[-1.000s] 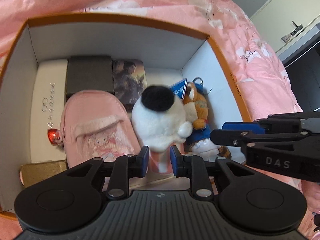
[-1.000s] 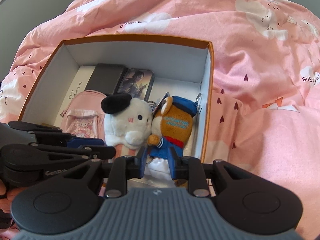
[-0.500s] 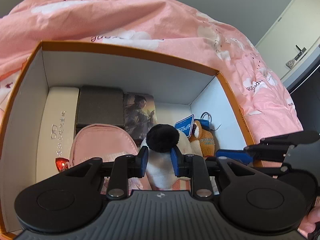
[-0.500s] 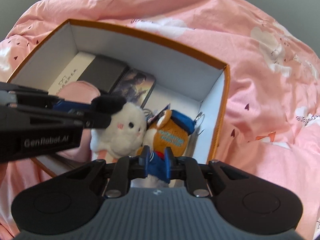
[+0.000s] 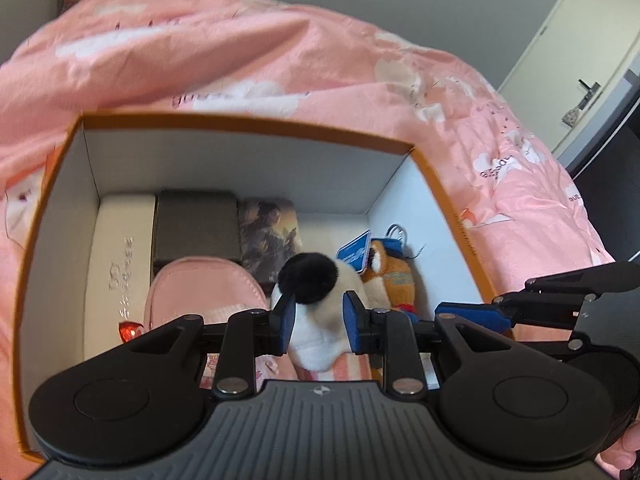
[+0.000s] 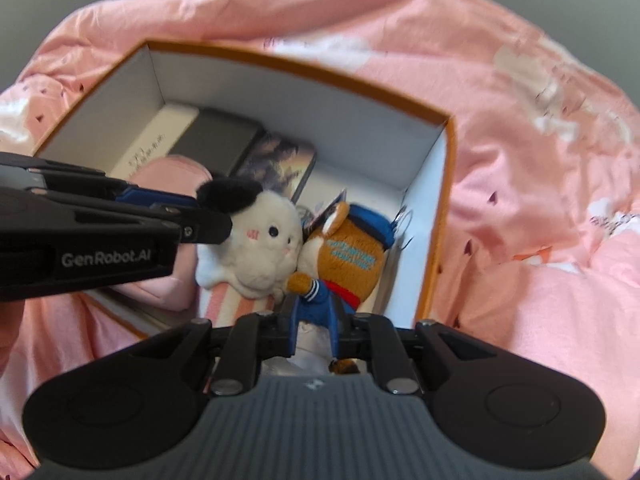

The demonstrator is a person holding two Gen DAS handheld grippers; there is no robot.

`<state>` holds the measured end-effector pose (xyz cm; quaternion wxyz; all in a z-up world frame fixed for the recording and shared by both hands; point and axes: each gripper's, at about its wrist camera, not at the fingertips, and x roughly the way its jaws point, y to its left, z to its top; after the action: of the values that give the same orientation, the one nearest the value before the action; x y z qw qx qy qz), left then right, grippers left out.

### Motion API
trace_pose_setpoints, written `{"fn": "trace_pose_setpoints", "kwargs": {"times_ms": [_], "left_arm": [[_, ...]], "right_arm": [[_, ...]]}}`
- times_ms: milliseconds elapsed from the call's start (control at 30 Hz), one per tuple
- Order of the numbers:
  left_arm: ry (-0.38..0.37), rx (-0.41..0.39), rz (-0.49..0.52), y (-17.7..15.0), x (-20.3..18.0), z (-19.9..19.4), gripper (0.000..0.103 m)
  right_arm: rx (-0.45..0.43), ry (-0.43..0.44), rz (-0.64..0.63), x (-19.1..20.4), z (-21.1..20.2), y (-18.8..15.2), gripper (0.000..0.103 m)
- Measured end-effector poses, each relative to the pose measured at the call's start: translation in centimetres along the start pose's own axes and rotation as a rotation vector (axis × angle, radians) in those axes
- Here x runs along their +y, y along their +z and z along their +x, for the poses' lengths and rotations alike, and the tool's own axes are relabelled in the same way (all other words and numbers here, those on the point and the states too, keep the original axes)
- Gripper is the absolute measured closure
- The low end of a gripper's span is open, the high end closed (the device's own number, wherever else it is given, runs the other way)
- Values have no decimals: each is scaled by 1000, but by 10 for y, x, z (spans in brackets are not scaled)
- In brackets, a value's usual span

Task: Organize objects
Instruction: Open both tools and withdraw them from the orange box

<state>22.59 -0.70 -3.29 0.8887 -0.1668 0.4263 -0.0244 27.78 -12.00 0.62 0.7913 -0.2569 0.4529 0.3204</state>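
Note:
An orange-rimmed white box (image 5: 248,118) (image 6: 304,68) lies on a pink duvet. My left gripper (image 5: 319,322) is shut on a white plush with a black ear (image 5: 320,320), seen also in the right wrist view (image 6: 260,252), held inside the box. My right gripper (image 6: 314,328) is shut on the lower body of an orange plush in blue uniform and cap (image 6: 344,260), also seen in the left wrist view (image 5: 394,276). The two plushes press side by side at the box's right end.
In the box lie a cream case (image 5: 120,248), a dark grey box (image 5: 196,224), a picture-printed tin (image 5: 270,236) and a pink pouch (image 5: 204,288). The pink duvet (image 5: 280,60) surrounds the box. A door (image 5: 580,60) stands far right.
Both grippers have pulled back and up from the box with the plushes still held. The box now looks smaller and farther away in both views.

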Motion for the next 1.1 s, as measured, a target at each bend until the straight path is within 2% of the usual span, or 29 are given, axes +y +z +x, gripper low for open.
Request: {"fn": "trace_pose_setpoints", "kwargs": {"times_ms": [167, 333, 433, 533, 667, 900, 1033, 1100], "left_arm": [[-1, -90, 104, -3, -19, -31, 73], [-27, -126, 201, -7, -36, -60, 72], [-34, -132, 251, -12, -44, -74, 72], [-52, -118, 291, -20, -50, -84, 72], [-57, -92, 328, -31, -55, -91, 72], [-72, -35, 341, -60, -55, -87, 68], [-64, 27, 343, -78, -51, -75, 65], [-61, 56, 332, -87, -47, -68, 65]], "right_arm": [[-100, -10, 29, 5, -32, -11, 88], [-183, 27, 97, 7, -60, -27, 86], [-234, 62, 144, 8, -75, -40, 72], [-265, 77, 187, 10, -84, -54, 72], [-309, 55, 212, 17, -94, -74, 68], [-270, 7, 190, 31, -82, -107, 66], [-204, -12, 213, 30, -63, -121, 65], [-166, -3, 245, 26, -54, -126, 61]]}}
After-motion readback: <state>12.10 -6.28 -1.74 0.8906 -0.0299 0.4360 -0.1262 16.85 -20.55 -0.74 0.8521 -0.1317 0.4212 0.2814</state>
